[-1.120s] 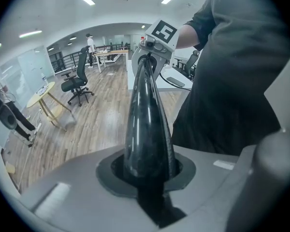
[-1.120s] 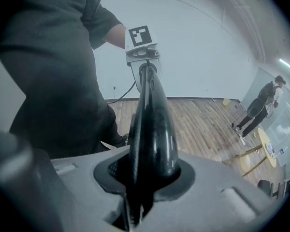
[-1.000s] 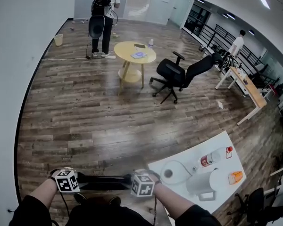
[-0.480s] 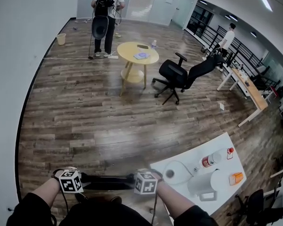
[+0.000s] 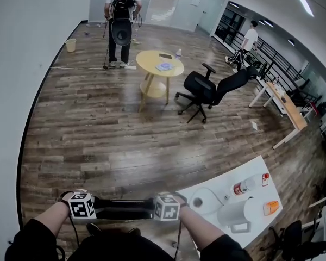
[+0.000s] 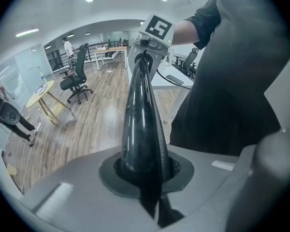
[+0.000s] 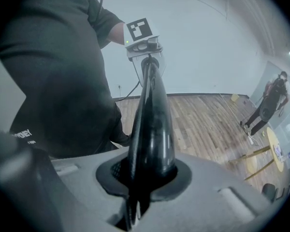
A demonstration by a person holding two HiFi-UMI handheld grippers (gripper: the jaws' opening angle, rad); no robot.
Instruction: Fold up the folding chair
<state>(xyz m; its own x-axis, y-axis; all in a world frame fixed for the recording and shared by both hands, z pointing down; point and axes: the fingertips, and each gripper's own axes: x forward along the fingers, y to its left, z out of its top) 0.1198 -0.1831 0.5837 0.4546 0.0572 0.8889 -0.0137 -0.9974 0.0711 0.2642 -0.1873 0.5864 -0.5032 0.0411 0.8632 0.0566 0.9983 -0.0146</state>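
Grip matters most for this step, I judge: both claws should stay firm and even on the glossy black top rail (image 5: 122, 208) of the folding chair, so the frame closes squarely and does not twist. I would move the two ends together and keep clear of the white table (image 5: 249, 167) just beside my right side. My left gripper (image 6: 145, 175) has just been closing and its jaws now stand narrow, clamped on one end of the top rail. My right gripper (image 7: 144, 178) has done the same at the other end. The rail lies level across in front of me, close to my body. The seat and legs are hidden below me. Both forearms reach forward and down, the claws tipped steeply downward with their marker cubes uppermost.
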